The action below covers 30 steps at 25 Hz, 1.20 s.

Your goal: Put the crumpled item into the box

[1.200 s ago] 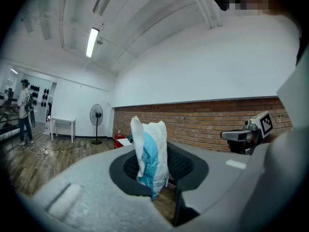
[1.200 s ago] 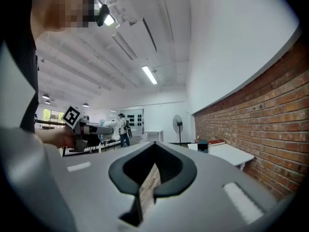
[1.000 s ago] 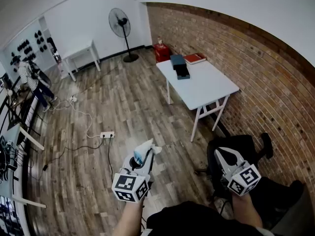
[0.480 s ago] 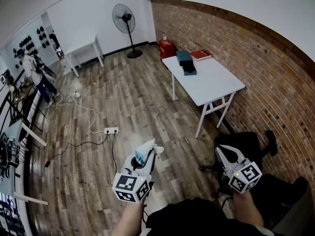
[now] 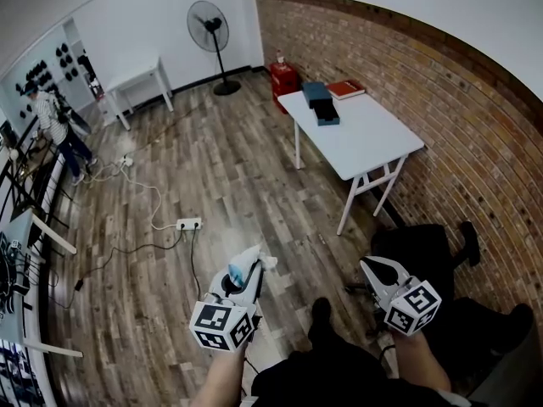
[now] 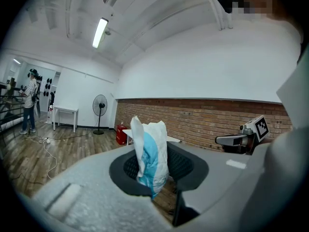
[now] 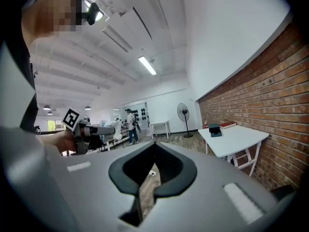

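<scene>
My left gripper [image 5: 252, 269] is shut on a crumpled white and blue item [image 5: 245, 264], held above the wooden floor at the lower middle of the head view. In the left gripper view the item [image 6: 150, 154] stands upright between the pads of that gripper [image 6: 155, 167]. To its right, my right gripper [image 5: 368, 265] has its jaws together with nothing in them; its own view shows the tips [image 7: 155, 144] meeting. A dark teal box [image 5: 322, 107] sits on the far end of a white table [image 5: 378, 147] by the brick wall, well ahead of both grippers, and the box [image 7: 214, 129] shows small in the right gripper view.
A red book [image 5: 345, 89] lies beside the box. A black chair [image 5: 424, 248] stands by my right gripper. A power strip [image 5: 188, 224] with cables lies on the floor. A standing fan [image 5: 208, 25], a small white table [image 5: 136, 80] and a person [image 5: 51, 127] are far off.
Both grippers have sunk a little in the head view, and a shoe has come into view between them. The left gripper still holds the item.
</scene>
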{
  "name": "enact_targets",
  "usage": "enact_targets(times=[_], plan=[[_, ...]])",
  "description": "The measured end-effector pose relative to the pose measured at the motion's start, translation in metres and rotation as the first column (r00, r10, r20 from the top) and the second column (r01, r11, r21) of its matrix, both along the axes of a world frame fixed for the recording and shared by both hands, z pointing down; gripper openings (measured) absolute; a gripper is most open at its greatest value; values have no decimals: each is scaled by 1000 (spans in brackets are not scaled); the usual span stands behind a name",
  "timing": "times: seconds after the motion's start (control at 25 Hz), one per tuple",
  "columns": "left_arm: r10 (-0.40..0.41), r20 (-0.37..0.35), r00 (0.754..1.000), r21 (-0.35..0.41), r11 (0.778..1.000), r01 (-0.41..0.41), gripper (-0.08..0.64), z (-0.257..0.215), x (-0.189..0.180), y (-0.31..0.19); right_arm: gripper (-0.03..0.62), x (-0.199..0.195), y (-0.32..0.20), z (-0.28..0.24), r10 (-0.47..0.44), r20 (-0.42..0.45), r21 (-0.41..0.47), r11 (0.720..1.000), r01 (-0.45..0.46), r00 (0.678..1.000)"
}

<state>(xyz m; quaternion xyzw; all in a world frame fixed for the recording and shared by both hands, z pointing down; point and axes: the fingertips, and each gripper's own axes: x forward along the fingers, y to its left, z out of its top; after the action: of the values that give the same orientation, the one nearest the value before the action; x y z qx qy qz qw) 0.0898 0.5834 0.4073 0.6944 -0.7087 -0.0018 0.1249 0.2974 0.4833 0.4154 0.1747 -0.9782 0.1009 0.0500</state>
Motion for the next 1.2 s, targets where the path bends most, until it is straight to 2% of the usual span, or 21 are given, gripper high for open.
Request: enact_targets(times=[0.24, 0.48, 0.64, 0.8, 1.2], plan=[[9, -9, 1000, -29, 1000, -9, 81, 8, -17, -46, 0, -26, -53, 8, -2, 22, -28, 1000, 2, 1000], [20, 32, 999, -41, 999, -18, 81, -4, -34, -111, 0, -64, -116, 12, -36, 12, -11, 999, 37, 999], [26, 32, 999, -49, 998, -25, 81, -7, -38, -159, 2, -80, -156, 5, -70, 17, 12, 997, 70, 997], [56, 41, 998, -53, 997, -54, 81, -12, -33, -207, 2, -79, -192, 15, -72, -50, 54, 996, 75, 996], [109, 55, 993, -69, 992, -105, 81, -10, -19, -291, 2, -55, -266, 30, -21, -60, 27, 999, 23, 998]])
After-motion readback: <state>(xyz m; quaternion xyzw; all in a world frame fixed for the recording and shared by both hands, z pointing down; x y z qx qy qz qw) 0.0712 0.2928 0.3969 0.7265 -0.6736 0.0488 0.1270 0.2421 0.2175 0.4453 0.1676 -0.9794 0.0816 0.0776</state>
